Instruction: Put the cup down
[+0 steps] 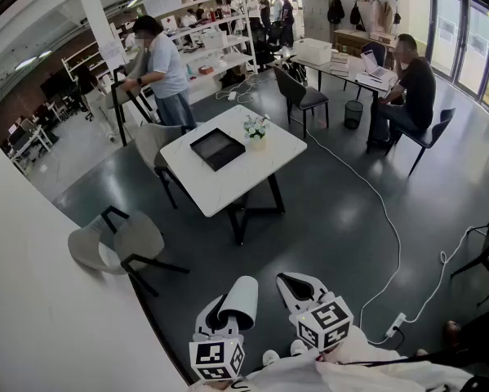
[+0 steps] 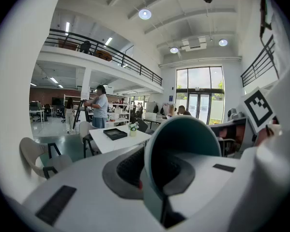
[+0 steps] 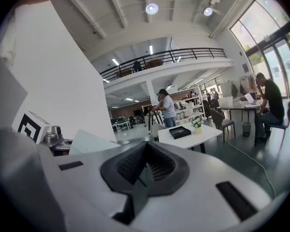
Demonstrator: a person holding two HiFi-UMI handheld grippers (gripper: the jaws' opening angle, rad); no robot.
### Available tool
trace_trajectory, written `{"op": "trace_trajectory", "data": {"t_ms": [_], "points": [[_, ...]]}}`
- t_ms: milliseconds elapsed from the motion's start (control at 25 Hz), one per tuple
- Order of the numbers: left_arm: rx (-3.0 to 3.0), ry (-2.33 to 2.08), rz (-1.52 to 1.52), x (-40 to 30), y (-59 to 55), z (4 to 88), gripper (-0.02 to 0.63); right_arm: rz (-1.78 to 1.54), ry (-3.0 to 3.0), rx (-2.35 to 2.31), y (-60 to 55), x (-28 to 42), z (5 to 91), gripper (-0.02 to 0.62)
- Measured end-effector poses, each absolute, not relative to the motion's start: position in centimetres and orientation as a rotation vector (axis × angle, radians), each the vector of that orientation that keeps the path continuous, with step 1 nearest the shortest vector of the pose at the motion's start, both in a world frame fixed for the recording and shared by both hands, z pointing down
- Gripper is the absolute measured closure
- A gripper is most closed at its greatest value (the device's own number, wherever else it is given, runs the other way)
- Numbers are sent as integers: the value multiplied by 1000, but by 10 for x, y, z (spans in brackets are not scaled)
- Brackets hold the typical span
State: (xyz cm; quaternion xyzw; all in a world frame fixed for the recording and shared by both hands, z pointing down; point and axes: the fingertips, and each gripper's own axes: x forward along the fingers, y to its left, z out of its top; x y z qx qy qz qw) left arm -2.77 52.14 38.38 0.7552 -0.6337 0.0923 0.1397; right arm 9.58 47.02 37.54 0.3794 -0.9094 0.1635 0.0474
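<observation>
Well short of the counter (image 1: 220,193), out over the dark floor, we carry the cup (image 1: 239,299) in the air. It is white outside and teal inside, and it lies tipped over with its mouth turned back toward us. Our left tool (image 1: 224,313) pinches the cup's wall at the rim, one jaw inside the mouth and one outside. Our right tool (image 1: 301,288) rides just beside it on the side away from the cup, with its jaws pressed together on nothing.

We judge the step in hand to be the carry, since the cup has no surface under it yet. The next move calls for closing the gap to the counter and turning the cup upright. We would then lower it onto a bare patch of the white top, clear of what already stands there, before spreading the jaws.

Counting outward, we find one cup and two tools. On the one counter sit one black tray (image 1: 217,149) near its middle and one small pot of flowers (image 1: 256,133) just beyond the tray. Two pale chairs (image 1: 117,243) stand off the counter's near left corner. One person (image 1: 164,68) stands beyond the counter, and one person (image 1: 409,88) sits far off to its right. Others farther back are too small to count.
</observation>
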Motion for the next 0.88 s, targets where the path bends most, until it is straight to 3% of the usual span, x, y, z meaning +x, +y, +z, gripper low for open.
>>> {"op": "trace_trajectory", "data": {"t_ms": [880], "points": [[2139,-1883,251,8,497,390,568,490,-2817,1146,441,136,376,591]]}}
